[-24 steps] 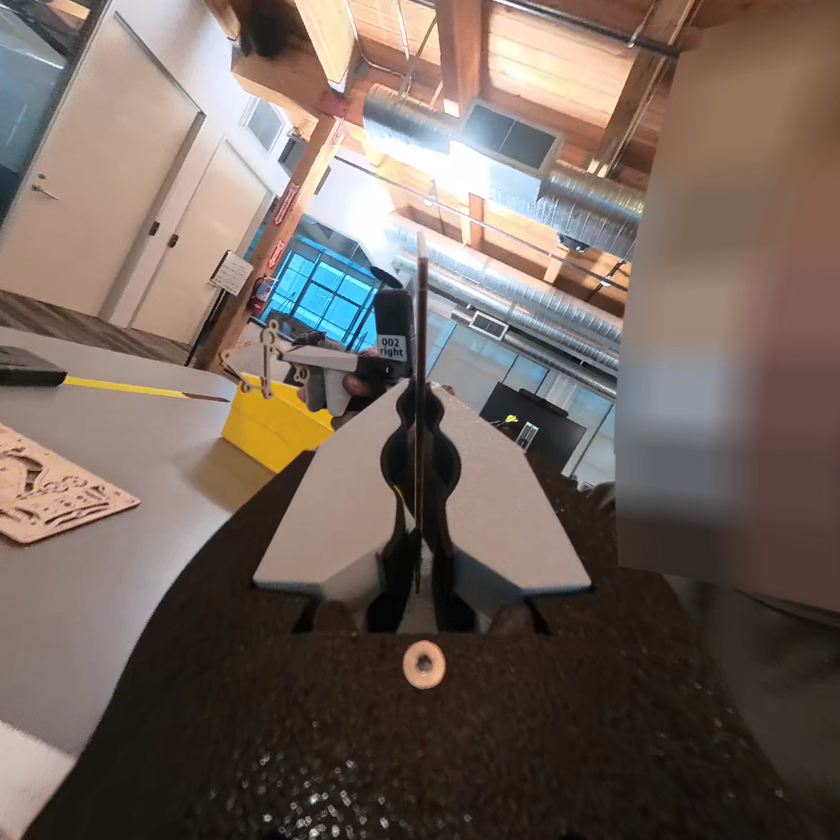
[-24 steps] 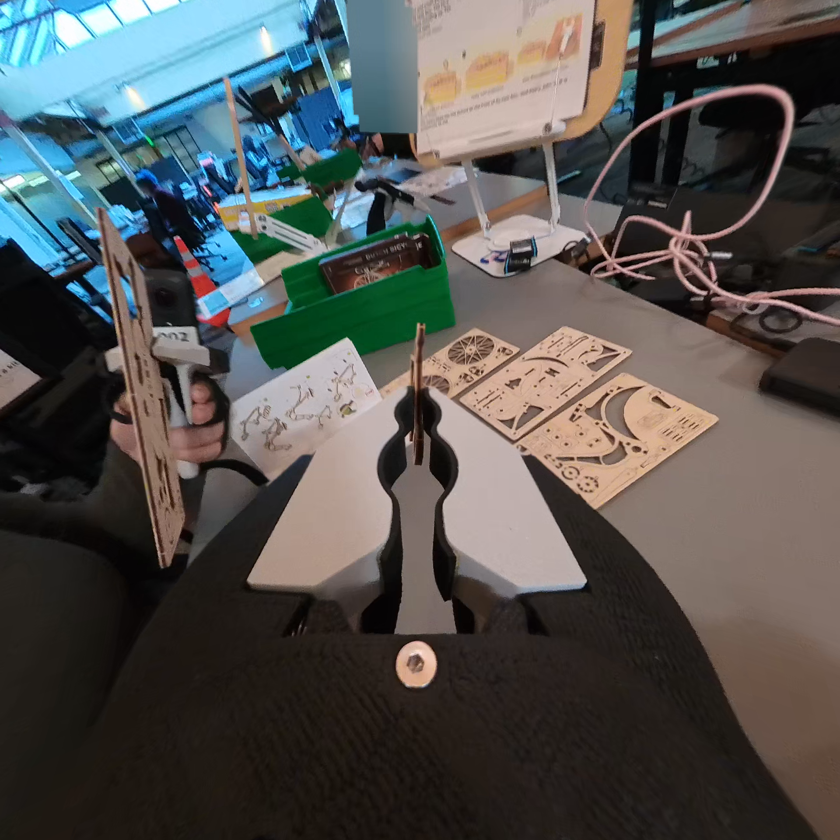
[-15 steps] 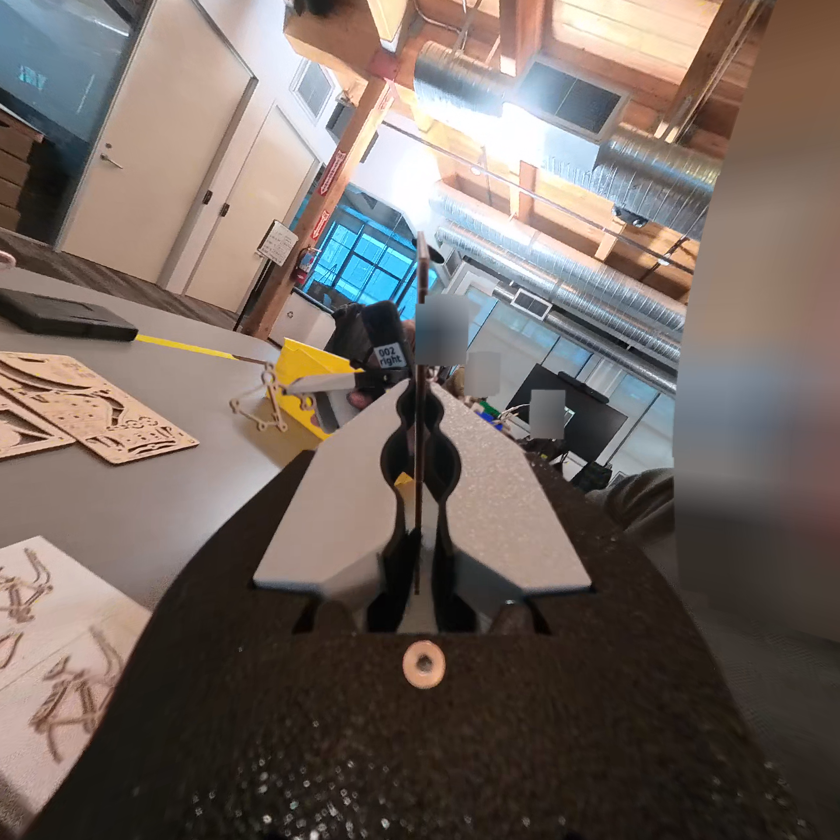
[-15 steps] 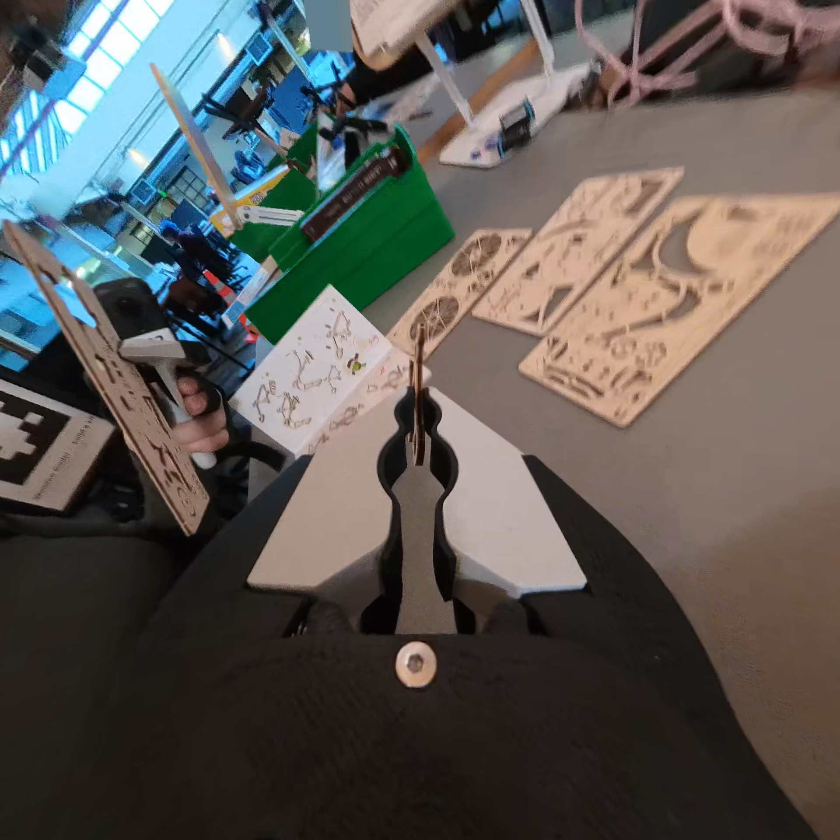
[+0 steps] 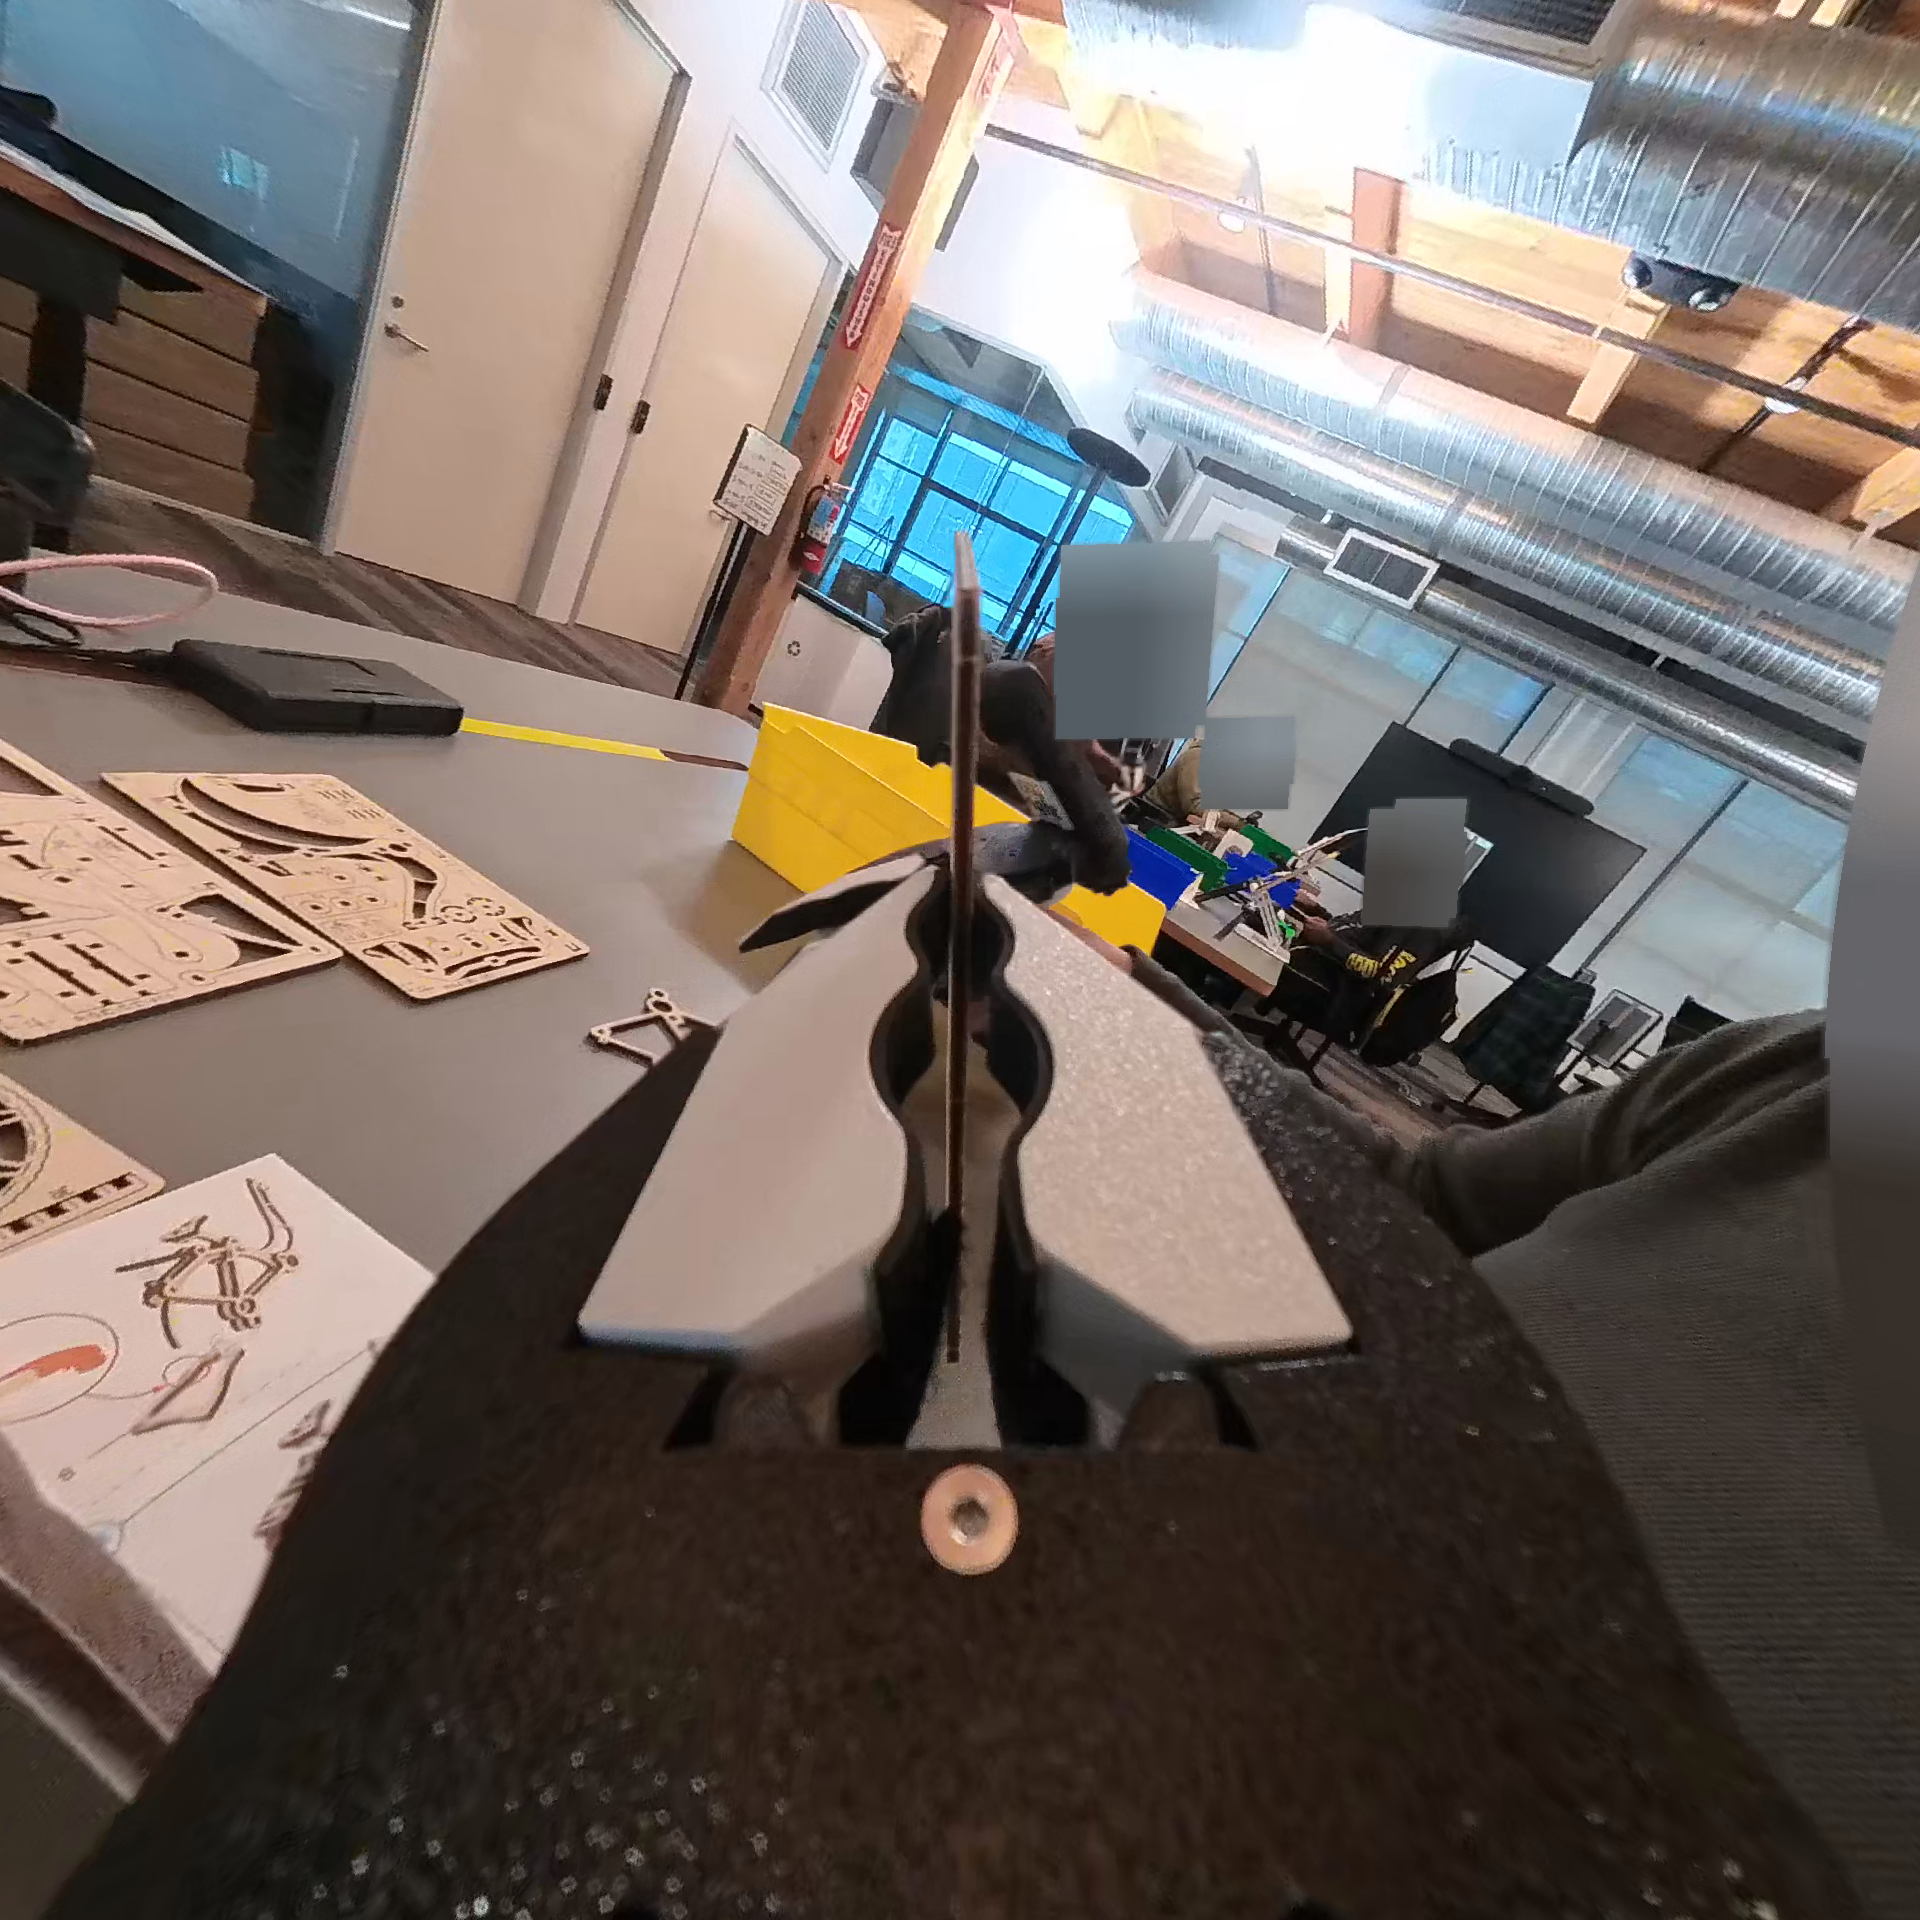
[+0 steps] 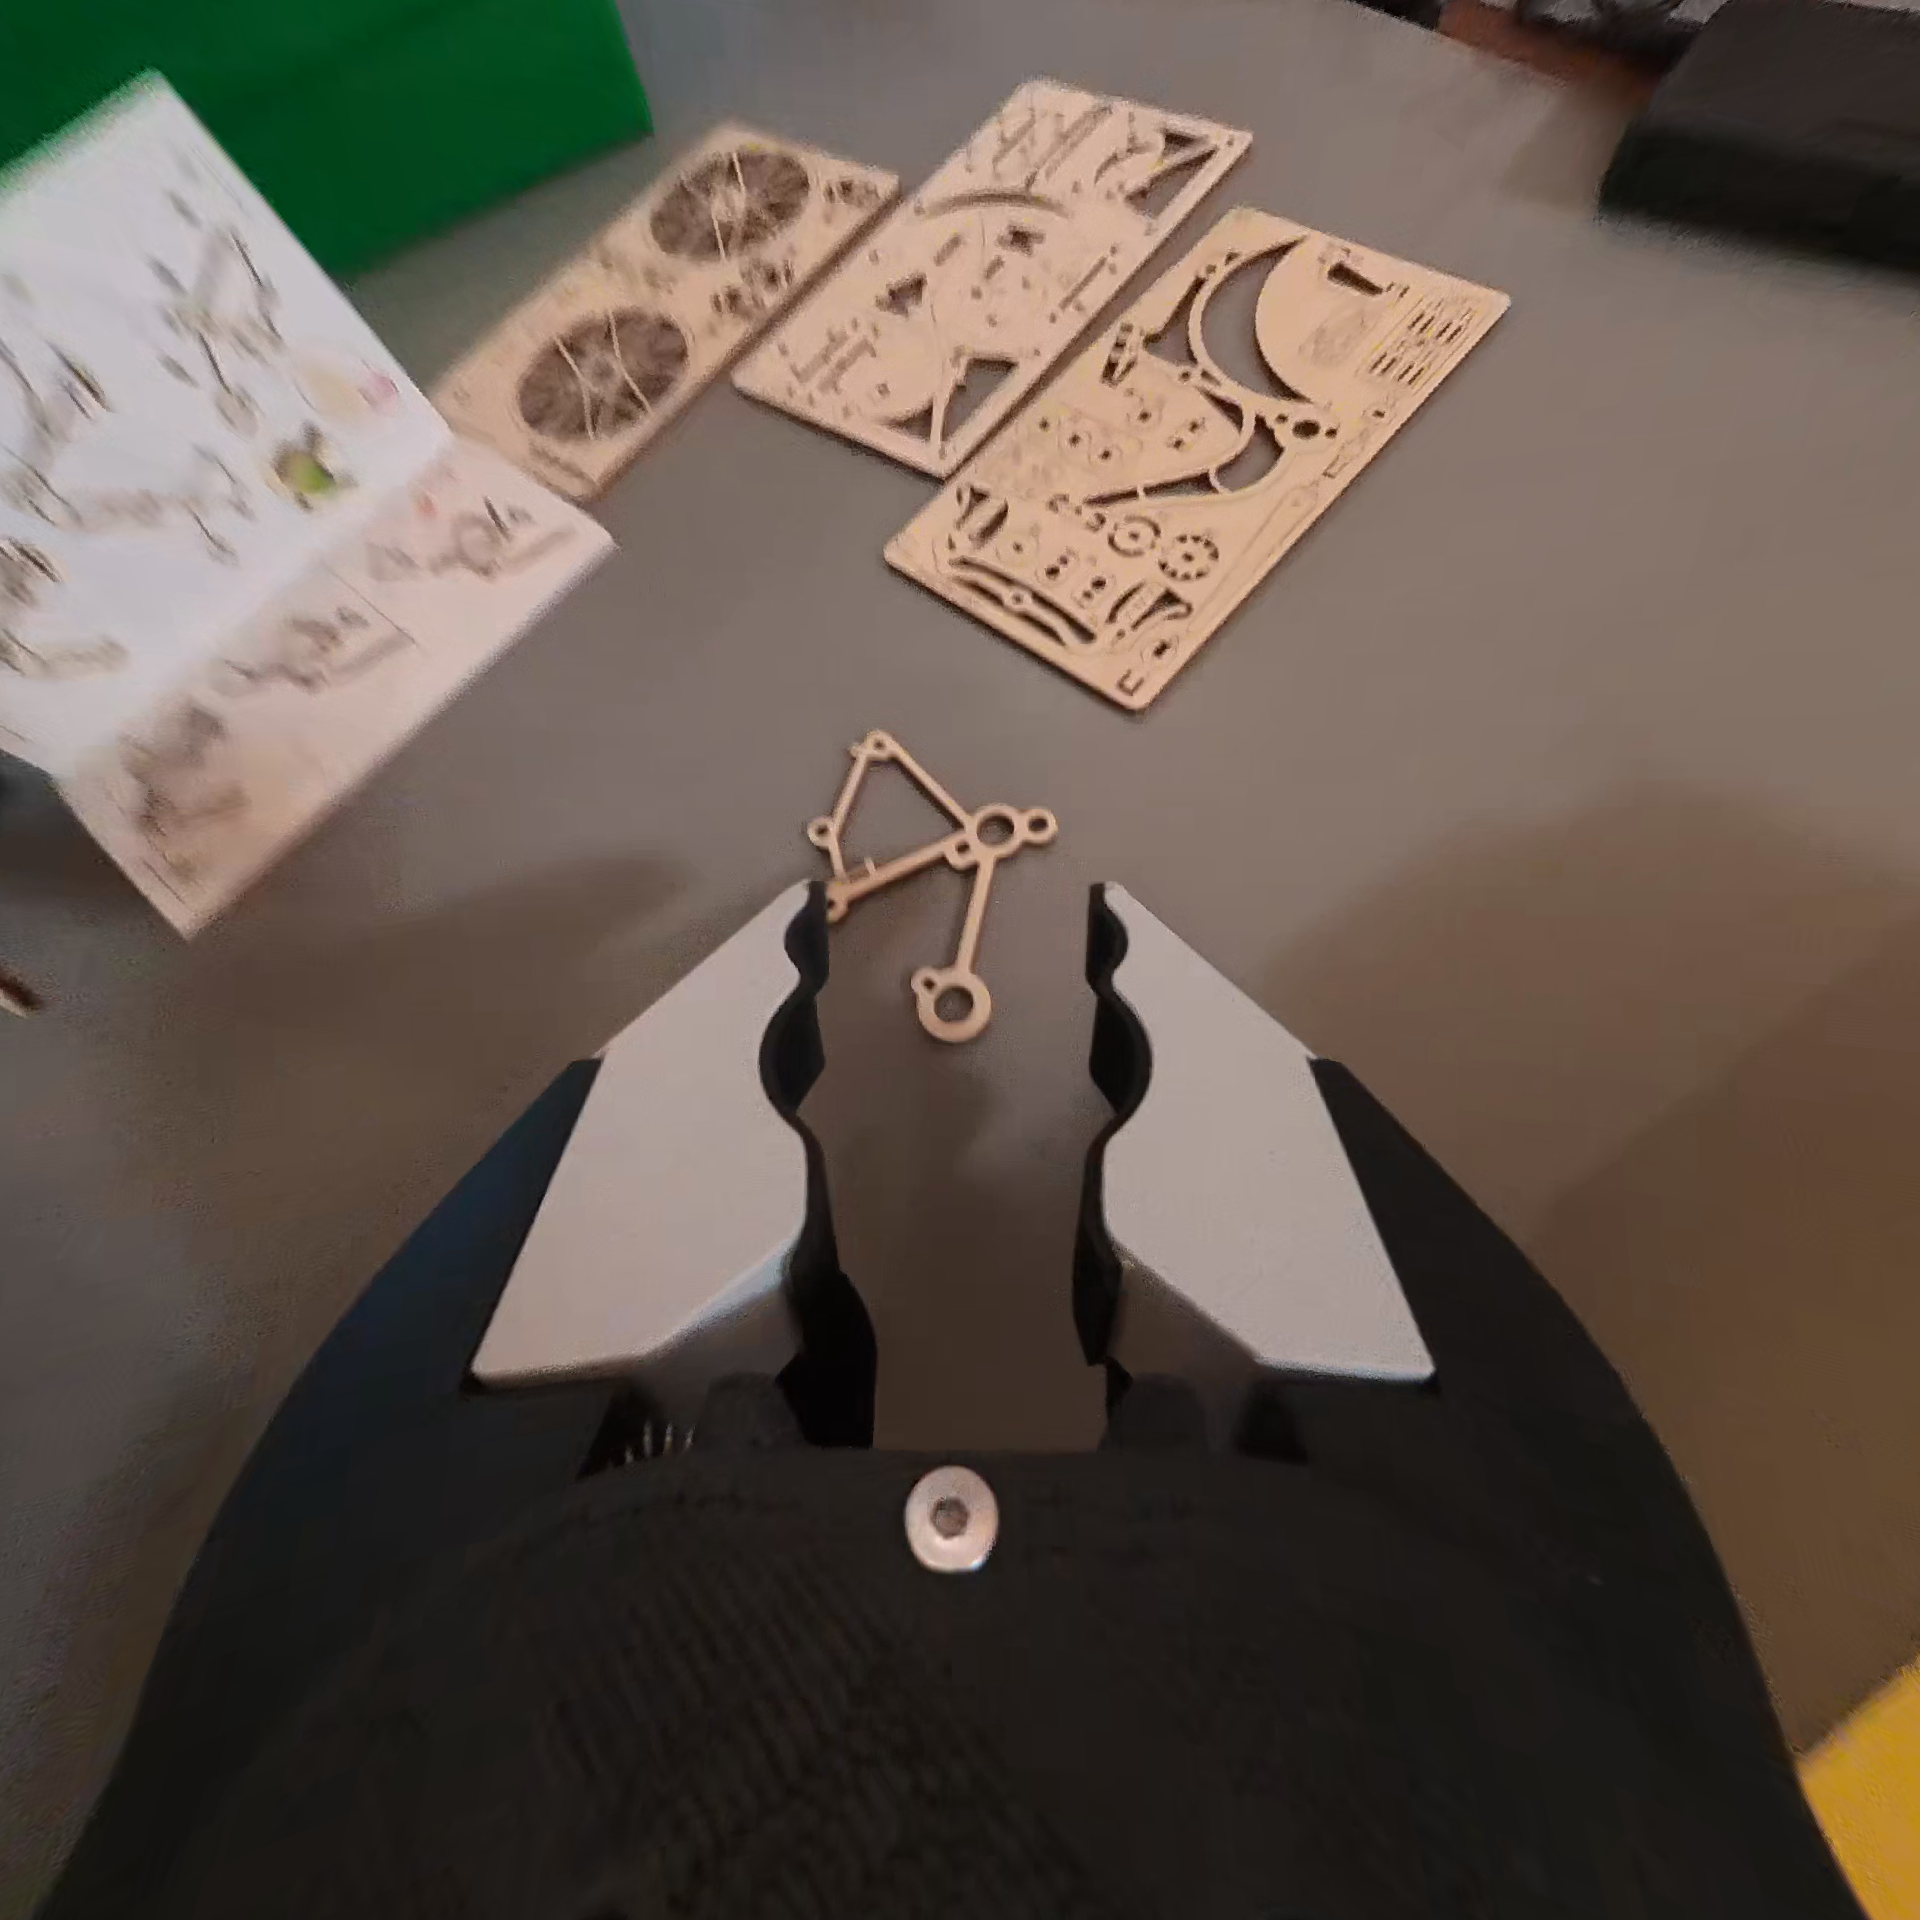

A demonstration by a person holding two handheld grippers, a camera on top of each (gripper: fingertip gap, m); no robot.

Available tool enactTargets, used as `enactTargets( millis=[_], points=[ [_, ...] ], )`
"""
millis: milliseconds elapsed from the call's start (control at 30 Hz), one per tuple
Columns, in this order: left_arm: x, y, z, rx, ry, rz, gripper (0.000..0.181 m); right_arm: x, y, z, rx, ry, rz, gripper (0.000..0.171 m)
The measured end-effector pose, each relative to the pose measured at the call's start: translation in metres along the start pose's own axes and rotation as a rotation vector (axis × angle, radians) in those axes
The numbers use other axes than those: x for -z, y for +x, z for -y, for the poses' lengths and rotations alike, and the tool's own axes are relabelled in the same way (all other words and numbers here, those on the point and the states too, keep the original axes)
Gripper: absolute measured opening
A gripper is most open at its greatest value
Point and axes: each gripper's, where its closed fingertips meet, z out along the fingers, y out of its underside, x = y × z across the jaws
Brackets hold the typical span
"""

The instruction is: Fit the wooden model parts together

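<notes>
Left wrist view: the left tongs (image 5: 961, 914) are clamped narrow on a thin wooden sheet (image 5: 964, 727), held edge-on and upright above the grey counter (image 5: 582, 831), tilted up toward the ceiling. A small cut-out frame piece (image 5: 639, 1029) lies on the counter just beside them.

Right wrist view: the right tongs (image 6: 958, 904) are spread wide and hold nothing, angled down over that frame piece (image 6: 935, 862), which lies flat just past their tips. Beyond it lie 3 uncut part sheets (image 6: 1195, 457). Nothing looks joined yet, so I judge the fitting barely begun.
</notes>
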Motion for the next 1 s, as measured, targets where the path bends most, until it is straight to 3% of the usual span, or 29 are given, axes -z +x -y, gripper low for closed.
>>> enactTargets(
  millis=[200,367,633,867,1000],
  points=[
    [-0.015,0.004,-0.009,0.056,-0.010,-0.036,0.000,-0.007,-0.007,-0.026,0.027,-0.109,0.029,0.042],
    [-0.029,0.005,-0.016,0.044,-0.029,-0.015,0.000,-0.006,-0.041,-0.026,-0.052,-0.087,0.250,0.036],
    [-0.037,0.008,-0.015,0.077,-0.014,-0.036,0.000,0.058,-0.056,0.066,0.095,0.273,0.302,0.041],
    [-0.042,0.017,-0.012,0.048,-0.009,-0.022,0.000,0.102,-0.074,0.128,0.323,0.378,0.281,0.043],
    [-0.052,0.031,-0.016,0.054,-0.027,-0.050,0.001,0.114,-0.099,0.134,0.390,0.409,0.363,0.044]
  ],
)
